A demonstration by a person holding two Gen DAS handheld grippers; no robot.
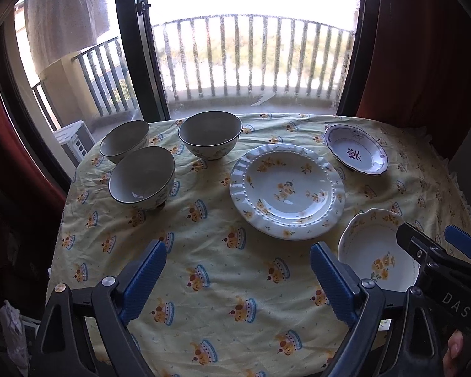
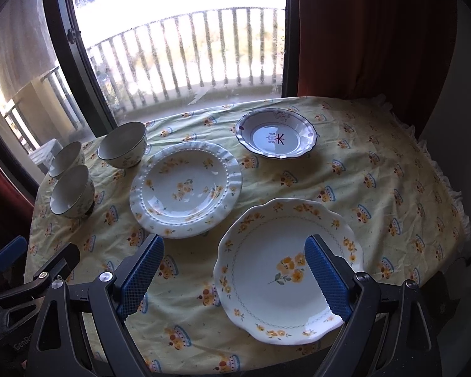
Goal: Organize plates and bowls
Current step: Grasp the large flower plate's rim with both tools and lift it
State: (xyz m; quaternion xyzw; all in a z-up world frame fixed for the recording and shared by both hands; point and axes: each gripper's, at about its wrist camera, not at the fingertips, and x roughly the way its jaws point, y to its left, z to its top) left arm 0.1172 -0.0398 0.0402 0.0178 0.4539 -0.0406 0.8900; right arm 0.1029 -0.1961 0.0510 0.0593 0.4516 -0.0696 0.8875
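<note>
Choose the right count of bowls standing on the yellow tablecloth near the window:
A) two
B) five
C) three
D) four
C: three empty dark-rimmed bowls stand on the tablecloth, two on the left, the far left bowl and the near left bowl, and the third bowl next to the beaded plate.

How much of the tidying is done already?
Nothing looks done yet. Three bowls sit apart, not stacked, and three plates lie separately on the tablecloth. Both grippers, left and right, are open and empty; the right hovers over the nearest plate. All the stacking is left.
</note>
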